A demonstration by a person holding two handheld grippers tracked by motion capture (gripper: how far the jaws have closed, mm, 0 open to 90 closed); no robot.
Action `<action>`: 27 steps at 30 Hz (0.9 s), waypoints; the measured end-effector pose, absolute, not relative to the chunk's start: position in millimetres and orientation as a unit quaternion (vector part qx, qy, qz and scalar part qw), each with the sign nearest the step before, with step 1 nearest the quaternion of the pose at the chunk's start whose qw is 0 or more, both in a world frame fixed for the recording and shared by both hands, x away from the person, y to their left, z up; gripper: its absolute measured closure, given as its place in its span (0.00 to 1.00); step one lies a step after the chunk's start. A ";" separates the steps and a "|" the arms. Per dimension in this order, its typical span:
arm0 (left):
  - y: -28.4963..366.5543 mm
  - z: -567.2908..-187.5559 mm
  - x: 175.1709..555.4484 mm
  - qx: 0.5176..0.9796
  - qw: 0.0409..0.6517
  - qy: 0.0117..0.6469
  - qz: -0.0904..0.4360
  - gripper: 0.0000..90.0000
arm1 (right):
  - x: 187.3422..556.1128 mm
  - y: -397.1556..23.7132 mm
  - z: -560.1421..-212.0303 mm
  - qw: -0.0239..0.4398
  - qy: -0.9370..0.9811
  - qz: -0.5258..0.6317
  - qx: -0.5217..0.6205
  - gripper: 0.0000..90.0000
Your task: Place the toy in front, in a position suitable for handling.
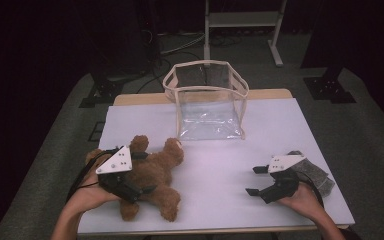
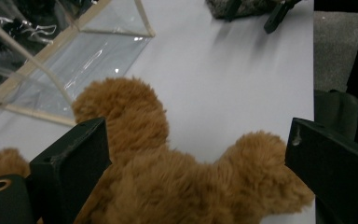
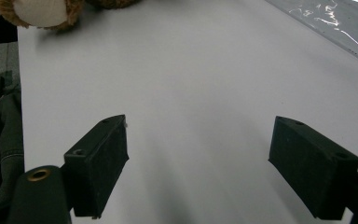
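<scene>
We start wide, on the desk [image 1: 280,120] with its pale top. At the far side stands the clear bag [image 1: 207,100], cream-edged, its mouth gaping upward, nothing visible inside. Nearer to us on the left lies the brown teddy bear [image 1: 152,175], sprawled flat on the desk, well short of the bag. Over on the right edge there's a grey furry thing [image 1: 315,172], partly tucked behind the right hand — too hidden to name.

Now the left claw [image 1: 130,192] — it hangs right over the bear, and from the left gripper view its jaws are spread wide with the plush body between them, not yet pinched. So we read this as the reach-and-straddle step: the grasp is lined up but not made.

The right claw [image 1: 260,180] sits low by the desk's right side, jaws also spread, with bare desk between them in the right gripper view. It holds nothing.

What's next, as we judge it — the left jaws need to press in on the bear's soft middle, deep enough that the fur doesn't slip, then lift and carry it toward that open bag.
</scene>
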State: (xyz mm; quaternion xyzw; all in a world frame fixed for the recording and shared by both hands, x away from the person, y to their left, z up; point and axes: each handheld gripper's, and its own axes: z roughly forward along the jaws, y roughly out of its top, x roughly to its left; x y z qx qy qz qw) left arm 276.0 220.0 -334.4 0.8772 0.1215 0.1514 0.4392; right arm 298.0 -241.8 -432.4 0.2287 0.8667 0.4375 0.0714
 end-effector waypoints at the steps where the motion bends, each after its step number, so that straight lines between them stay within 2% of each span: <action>1: 225.8 -336.7 277.9 0.879 0.434 0.126 0.151 0.06 | 298.0 -241.7 -432.4 0.071 0.867 0.437 0.228 0.20; 14: 251.9 -347.8 283.3 0.884 0.420 0.134 0.154 0.06 | 297.9 -239.3 -433.4 0.067 0.870 0.434 0.224 0.20; 16: 256.0 -349.3 284.5 0.884 0.420 0.137 0.151 0.09 | 297.9 -239.2 -433.3 0.067 0.870 0.434 0.224 0.20; 27: 262.7 -364.0 294.5 0.908 0.367 0.145 0.140 0.10 | 297.9 -238.1 -434.6 0.064 0.873 0.431 0.220 0.20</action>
